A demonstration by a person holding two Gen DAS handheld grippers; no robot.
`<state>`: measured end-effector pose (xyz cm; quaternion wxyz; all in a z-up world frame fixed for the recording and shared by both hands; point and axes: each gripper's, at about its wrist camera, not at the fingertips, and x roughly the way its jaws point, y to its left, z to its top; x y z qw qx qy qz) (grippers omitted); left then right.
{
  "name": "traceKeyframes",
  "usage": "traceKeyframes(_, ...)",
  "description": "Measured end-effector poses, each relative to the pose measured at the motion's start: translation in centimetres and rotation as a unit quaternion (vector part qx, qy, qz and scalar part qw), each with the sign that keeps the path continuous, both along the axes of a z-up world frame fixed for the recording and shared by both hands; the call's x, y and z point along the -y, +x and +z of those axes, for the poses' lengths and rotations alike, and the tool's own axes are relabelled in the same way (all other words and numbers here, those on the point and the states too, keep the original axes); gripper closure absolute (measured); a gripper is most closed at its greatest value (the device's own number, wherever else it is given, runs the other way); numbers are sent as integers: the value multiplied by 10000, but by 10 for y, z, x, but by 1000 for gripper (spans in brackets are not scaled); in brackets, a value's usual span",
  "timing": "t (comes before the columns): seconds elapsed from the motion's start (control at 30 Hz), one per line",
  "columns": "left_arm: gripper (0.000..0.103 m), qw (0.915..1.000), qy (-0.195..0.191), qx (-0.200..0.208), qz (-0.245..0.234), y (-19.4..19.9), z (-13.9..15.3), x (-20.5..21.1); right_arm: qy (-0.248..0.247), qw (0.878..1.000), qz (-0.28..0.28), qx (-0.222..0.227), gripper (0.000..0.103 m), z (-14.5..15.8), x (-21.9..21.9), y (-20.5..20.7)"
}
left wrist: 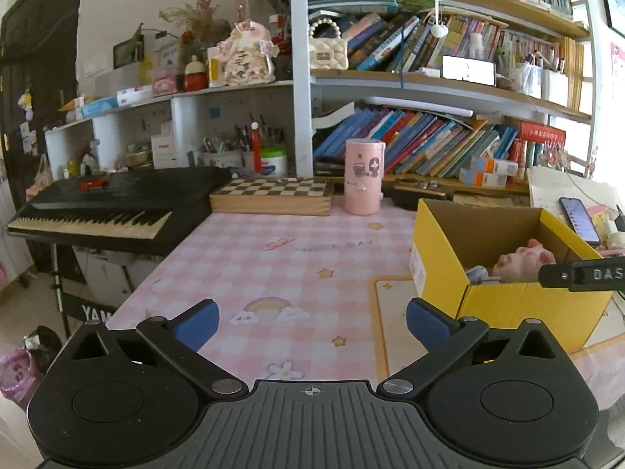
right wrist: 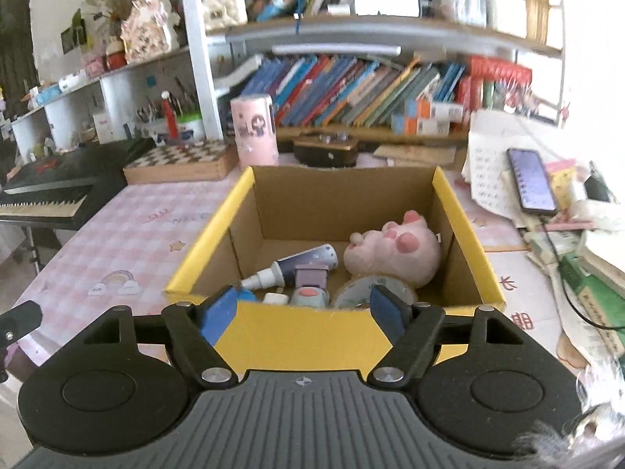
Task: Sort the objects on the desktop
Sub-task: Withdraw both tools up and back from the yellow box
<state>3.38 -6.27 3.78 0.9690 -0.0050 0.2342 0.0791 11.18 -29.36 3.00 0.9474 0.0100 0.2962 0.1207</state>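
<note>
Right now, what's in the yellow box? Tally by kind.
Yellow box, as far as visible:
Pink plush toy: 1
Spray bottle: 1
Tape roll: 1
Small items along the near wall, hard to identify: about 3
Total: about 6

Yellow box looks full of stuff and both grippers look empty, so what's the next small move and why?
Probably swing the left gripper toward the pink cylinder behind the yellow box. Both it and the right gripper are open and empty, the plush toy and spray bottle already lie inside, and the checked tablecloth nearby is bare.
</note>
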Motion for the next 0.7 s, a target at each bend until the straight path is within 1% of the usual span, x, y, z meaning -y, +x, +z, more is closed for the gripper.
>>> traceKeyframes(0.1,0,10000,7,5,-69,-14,-1,-8,6,9998,-95,145,23,1,-9,-28)
traceKeyframes(0.3,0,9994,301,29,-173,-47,-2,-20,39,9996,-248,162,18,2,-26,-78)
traceKeyframes(0.5,0,9994,231,-39,-236,-72,-5,-34,11,9982,-518,287,12,-1,-41,-123)
traceKeyframes(0.6,0,9994,172,-87,-270,-80,-7,-37,7,9976,-650,254,11,-7,-48,-142)
traceKeyframes(0.7,0,9991,201,-118,-360,-88,-9,-39,-43,9975,-691,161,11,-14,-56,-157)
